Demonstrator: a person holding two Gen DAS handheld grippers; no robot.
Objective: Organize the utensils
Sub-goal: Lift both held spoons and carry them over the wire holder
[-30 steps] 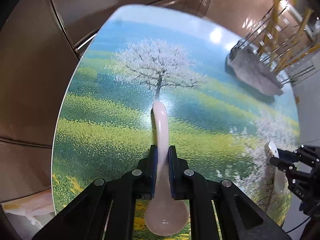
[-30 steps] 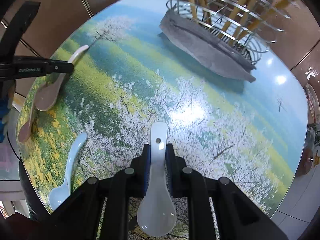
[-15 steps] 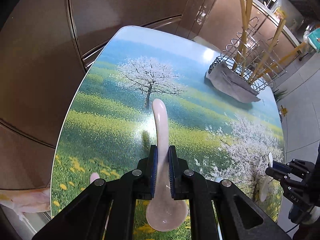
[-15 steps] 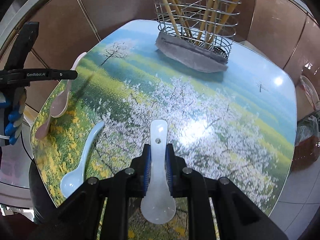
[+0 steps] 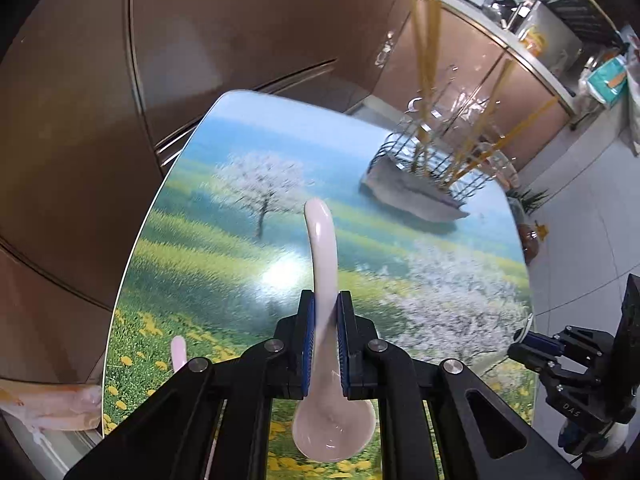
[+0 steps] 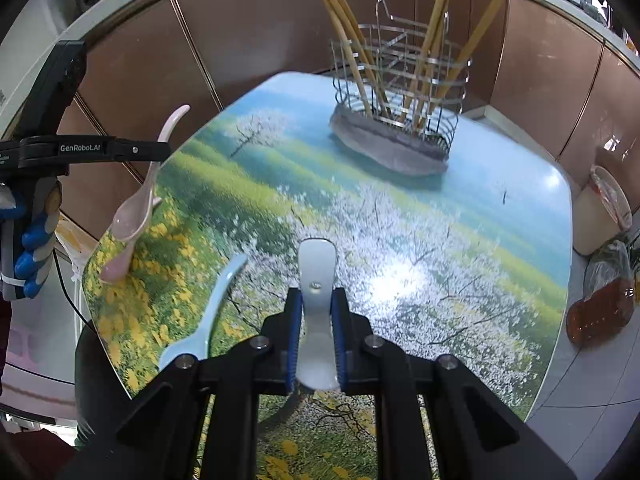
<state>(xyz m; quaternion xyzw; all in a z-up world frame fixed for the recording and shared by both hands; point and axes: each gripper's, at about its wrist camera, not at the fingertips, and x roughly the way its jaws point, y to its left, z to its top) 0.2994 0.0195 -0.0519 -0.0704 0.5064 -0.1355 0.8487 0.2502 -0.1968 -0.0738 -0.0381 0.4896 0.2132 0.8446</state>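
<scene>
While my left claw [image 5: 325,334] pinches a pink spoon [image 5: 326,264] and my right claw [image 6: 316,330] a white spoon [image 6: 317,276] above the counter [image 6: 460,248], I see the wire basket [image 6: 394,100] holding chopsticks [image 6: 428,40] beyond, and only the right view shows a blue spoon [image 6: 208,312] lying near the counter's edge.

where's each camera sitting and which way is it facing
Left wrist: on the left gripper, looking down across the table toward the wire basket; its fingers clamp a pink spoon, right gripper at right edge.
Right wrist: on the right gripper, facing the basket; clamps a white spoon, left gripper at left.
Shared: table, basket, pink spoon.
</scene>
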